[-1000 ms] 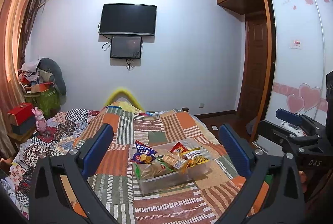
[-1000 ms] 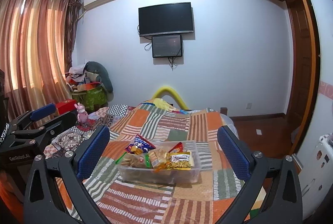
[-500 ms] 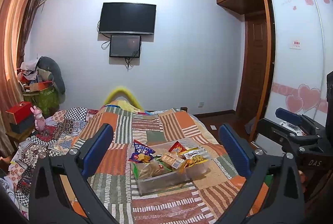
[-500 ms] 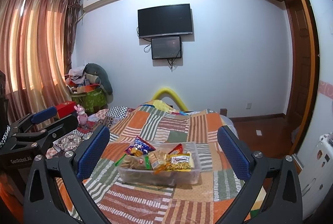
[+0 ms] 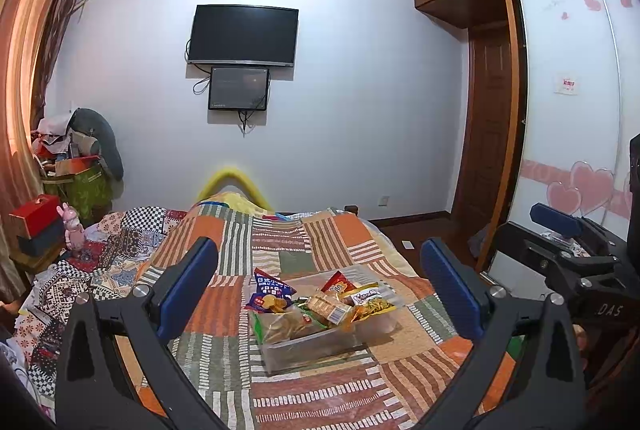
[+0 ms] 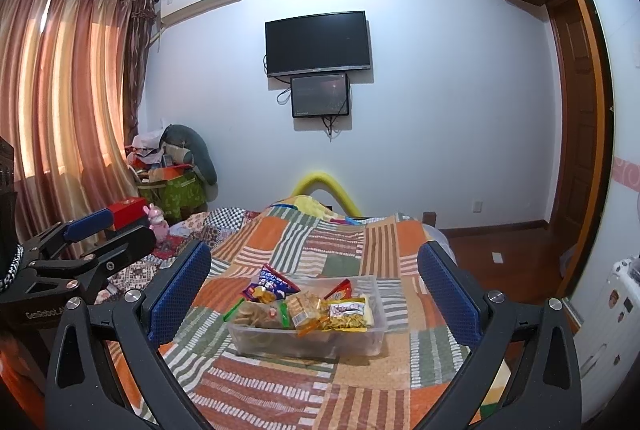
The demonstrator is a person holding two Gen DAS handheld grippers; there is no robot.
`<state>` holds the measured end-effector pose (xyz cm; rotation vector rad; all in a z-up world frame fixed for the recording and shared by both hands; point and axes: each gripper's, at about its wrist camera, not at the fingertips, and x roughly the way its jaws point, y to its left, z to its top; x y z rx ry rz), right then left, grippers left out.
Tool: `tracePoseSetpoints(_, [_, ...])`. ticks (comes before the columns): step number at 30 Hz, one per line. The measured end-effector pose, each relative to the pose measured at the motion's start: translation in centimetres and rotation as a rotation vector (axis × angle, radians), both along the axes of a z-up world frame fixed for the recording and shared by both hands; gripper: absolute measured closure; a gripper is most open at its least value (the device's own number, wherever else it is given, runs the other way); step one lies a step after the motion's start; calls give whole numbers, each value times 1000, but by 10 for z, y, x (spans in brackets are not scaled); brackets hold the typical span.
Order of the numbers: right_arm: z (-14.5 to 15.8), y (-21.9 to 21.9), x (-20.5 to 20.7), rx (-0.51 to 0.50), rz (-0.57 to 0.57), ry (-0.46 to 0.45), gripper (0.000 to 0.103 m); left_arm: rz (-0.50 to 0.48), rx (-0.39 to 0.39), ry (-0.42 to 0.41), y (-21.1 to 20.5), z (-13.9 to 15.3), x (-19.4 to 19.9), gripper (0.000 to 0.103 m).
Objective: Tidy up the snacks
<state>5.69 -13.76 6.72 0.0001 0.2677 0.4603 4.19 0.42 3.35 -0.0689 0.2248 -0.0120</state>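
Nothing has shifted much; both views have drifted slightly. Left tool (image 5: 318, 284) and right tool (image 6: 314, 282) gape empty above the bed (image 6: 360, 242); the snack-filled bin (image 6: 360, 344) sits between their fingers.

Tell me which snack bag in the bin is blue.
The blue bag at the bin's far-left corner, standing tallest; the others are red, yellow or clear.

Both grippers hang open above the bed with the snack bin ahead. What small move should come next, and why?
Probably bring the right gripper down and forward toward the clear plastic bin of snack packets on the patchwork striped bedspread. Both it and the left gripper are open, empty and well short of the bin, and the blue snack bag sticks up at the near-left corner, easy to reach.
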Motion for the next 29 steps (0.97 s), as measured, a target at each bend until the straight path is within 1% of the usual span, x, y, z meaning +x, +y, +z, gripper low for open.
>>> tracePoseSetpoints(18, [0, 0, -2, 1, -4, -5, 0, -15, -15, 15, 3, -3, 1, 0])
tracePoseSetpoints(29, [-2, 0, 1, 2, -9, 15, 0, -31, 3, 19, 2, -5, -1, 0])
